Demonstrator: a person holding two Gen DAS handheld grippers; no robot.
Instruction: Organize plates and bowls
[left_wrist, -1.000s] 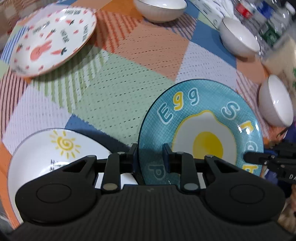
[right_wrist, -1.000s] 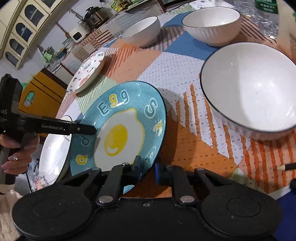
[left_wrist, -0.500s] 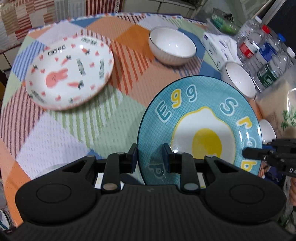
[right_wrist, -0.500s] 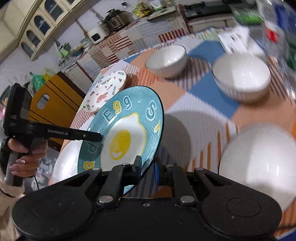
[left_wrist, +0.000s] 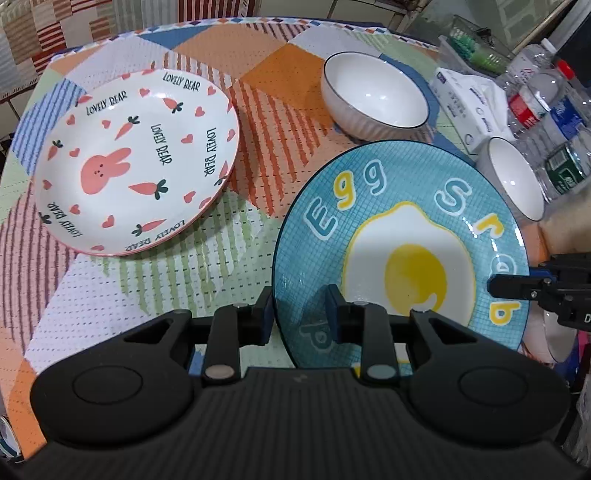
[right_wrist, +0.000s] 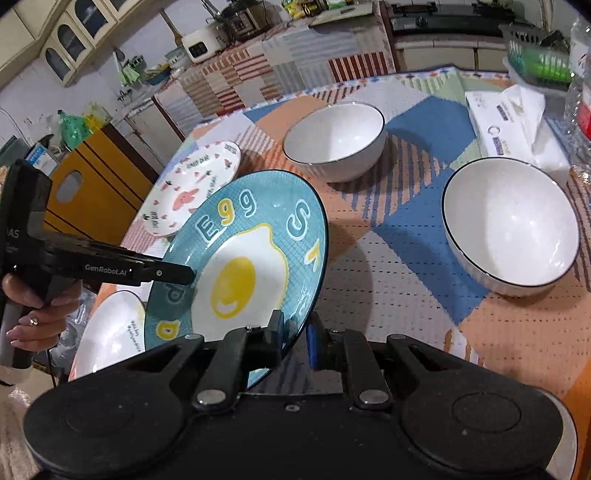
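Both grippers hold the blue egg plate (left_wrist: 402, 236) in the air above the table, tilted. My left gripper (left_wrist: 300, 314) is shut on its near rim. My right gripper (right_wrist: 295, 332) is shut on the opposite rim of the blue egg plate (right_wrist: 243, 258). The left gripper also shows in the right wrist view (right_wrist: 184, 275). A white rabbit plate (left_wrist: 133, 162) lies on the table to the far left. A white sun plate (right_wrist: 110, 339) lies below the blue plate. Two white bowls (right_wrist: 336, 140) (right_wrist: 509, 225) stand to the right.
A patchwork tablecloth (left_wrist: 280, 77) covers the table. A tissue pack (left_wrist: 469, 99) and water bottles (left_wrist: 546, 110) stand at the far right edge. A yellow cabinet (right_wrist: 96, 184) stands beyond the table's left side.
Both grippers have lifted the blue egg plate up off the table and carried it away from the sun plate, toward the rabbit plate. The grips have not changed.
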